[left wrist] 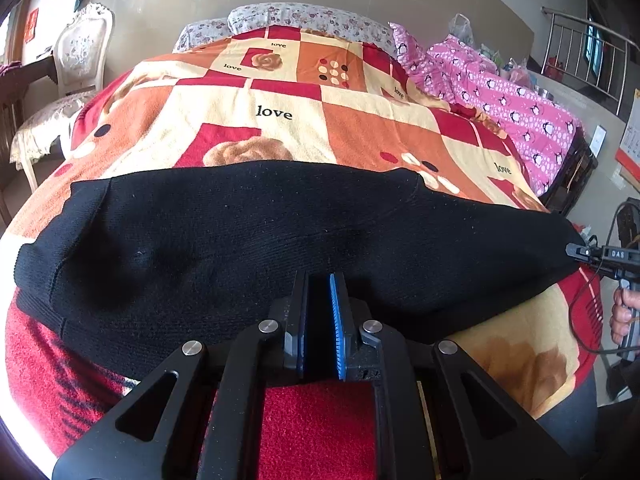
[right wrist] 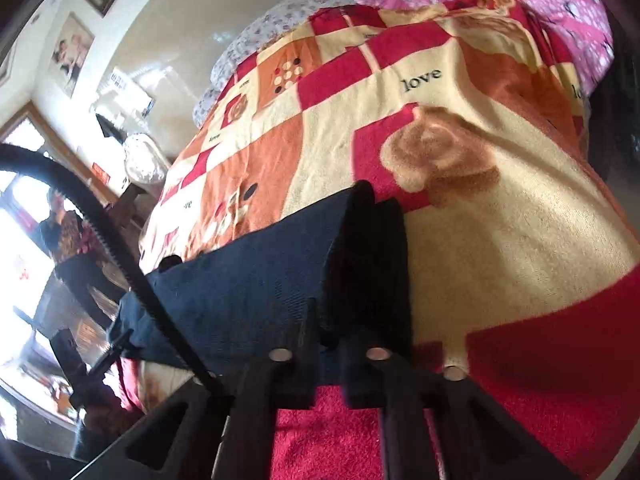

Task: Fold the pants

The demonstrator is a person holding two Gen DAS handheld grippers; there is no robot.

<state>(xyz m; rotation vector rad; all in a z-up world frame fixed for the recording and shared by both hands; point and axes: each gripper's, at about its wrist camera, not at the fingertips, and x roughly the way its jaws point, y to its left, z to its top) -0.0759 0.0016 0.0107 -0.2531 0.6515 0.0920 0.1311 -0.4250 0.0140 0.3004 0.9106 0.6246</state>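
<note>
The black pants [left wrist: 280, 232] lie stretched sideways across the near part of a bed, on a blanket [left wrist: 288, 120] patterned in red, orange and cream squares with roses and the word "love"; the knit fabric runs nearly the full width of the left wrist view, with a ribbed band at its left end. The left tool [left wrist: 320, 312] sits at the near edge of the pants about midway along; its two pads (one shows a blue ridged face) are pressed close together with dark cloth between them, so it pinches the pants' edge. The right tool [left wrist: 578, 251] reaches in from the right of that view, its tip against the right-hand corner of the pants; a hand [left wrist: 626, 316] grips its handle and a cable hangs below it. In the right wrist view the right tool [right wrist: 340, 320] has just been closing, and its fingers stand together on a raised fold of the pants [right wrist: 248, 288], which peaks up between them; this view is somewhat blurred. Beyond the blanket lie a pink quilt [left wrist: 500, 96] with penguins and flowered pillows [left wrist: 304, 20]; a white chair [left wrist: 76, 64] stands at the left of the bed.
</note>
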